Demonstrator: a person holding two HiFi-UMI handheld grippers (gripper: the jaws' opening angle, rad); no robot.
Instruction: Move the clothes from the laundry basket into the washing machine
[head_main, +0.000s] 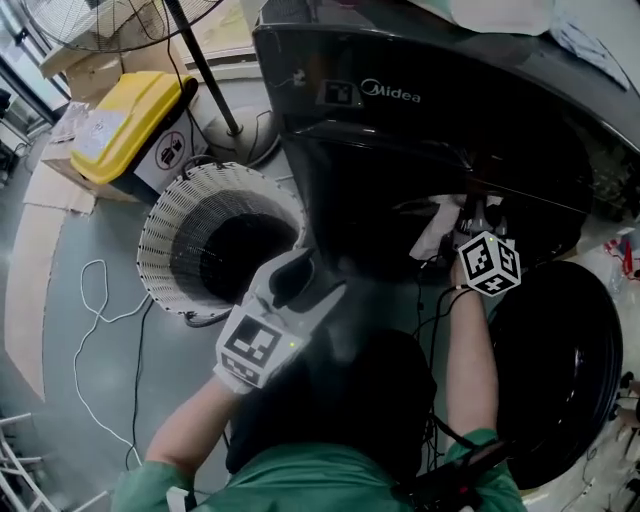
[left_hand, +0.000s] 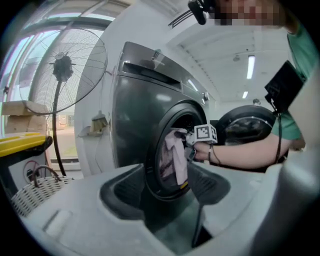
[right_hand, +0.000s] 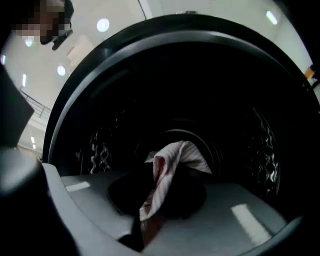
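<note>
**Now your right gripper (head_main: 474, 212) pinches a striped cloth (head_main: 433, 228) at the mouth of the washing machine (head_main: 400, 95)**

From the head view, you look steeply down on the dark machine. Its round door (head_main: 560, 370) is swung open at the right. Your right gripper reaches into the opening, and the cloth shows pale just left of it, at the rim. Your left gripper (head_main: 292, 275) sits lower, between the machine's front and the white laundry basket (head_main: 165, 230). The basket stands on the floor beside the machine. Its inside is dark, so you cannot tell what lies in it. A yellow bin (head_main: 125, 120) stands behind it.

From the left gripper view, your left fingers (left_hand: 120, 192) are spread wide with nothing between them. Beyond them the cloth hangs over the lower edge of the round opening, with your right gripper at its top. A fan (left_hand: 62, 70) on a stand rises at the left.

From the right gripper view, your right fingers (right_hand: 187, 195) are pressed together on the cloth. It rises from between them and folds over, pale with thin red stripes. Behind it is the dark drum (right_hand: 260, 145).
</note>
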